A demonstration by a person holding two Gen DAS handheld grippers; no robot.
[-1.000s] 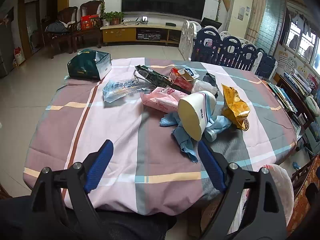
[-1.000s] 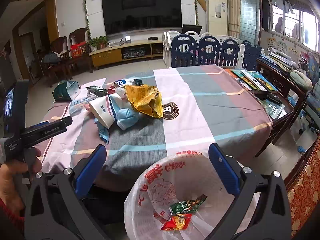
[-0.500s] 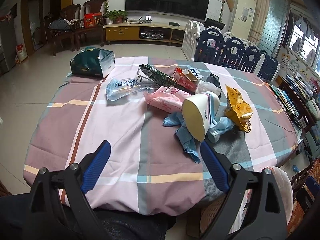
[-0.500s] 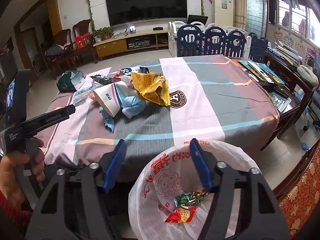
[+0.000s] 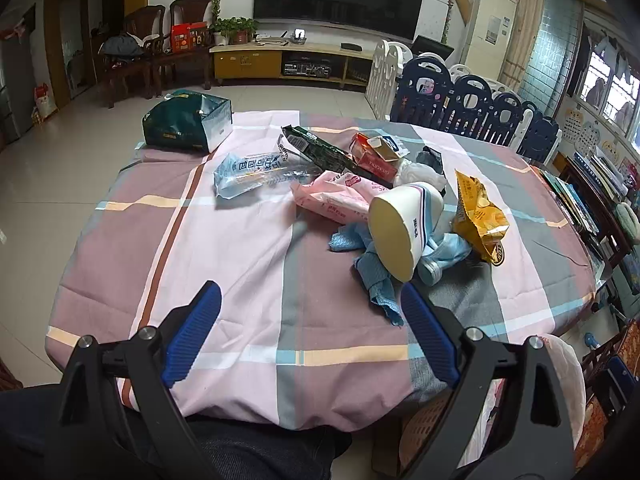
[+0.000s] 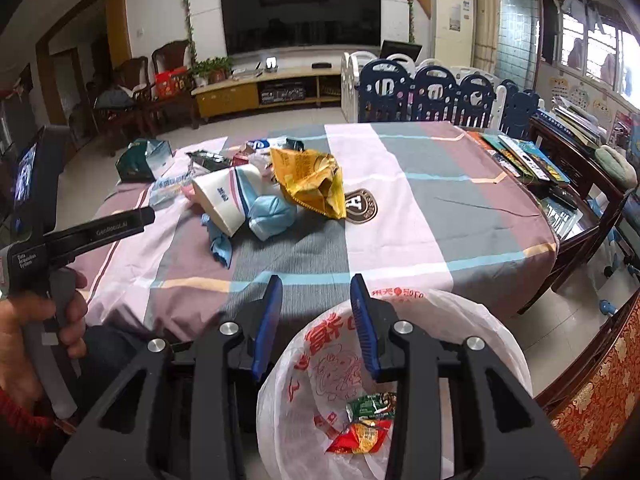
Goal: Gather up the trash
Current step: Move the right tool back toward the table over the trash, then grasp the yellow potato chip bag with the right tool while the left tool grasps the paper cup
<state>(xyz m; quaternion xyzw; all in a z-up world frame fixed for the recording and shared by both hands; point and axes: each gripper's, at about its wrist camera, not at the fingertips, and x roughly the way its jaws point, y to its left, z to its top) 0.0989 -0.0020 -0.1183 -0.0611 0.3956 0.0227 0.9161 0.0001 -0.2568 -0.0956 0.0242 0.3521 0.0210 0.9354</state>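
Litter [image 5: 404, 216] lies heaped mid-desk [image 5: 224, 248]. Left gripper [image 5: 312, 320] hovers at the near edge, jaws spread, empty. Right gripper [image 6: 316, 312] is over the bin bag [image 6: 472, 320], jaws partly spread, empty. Judged between pickups; next move calls for reaching a wrapper.
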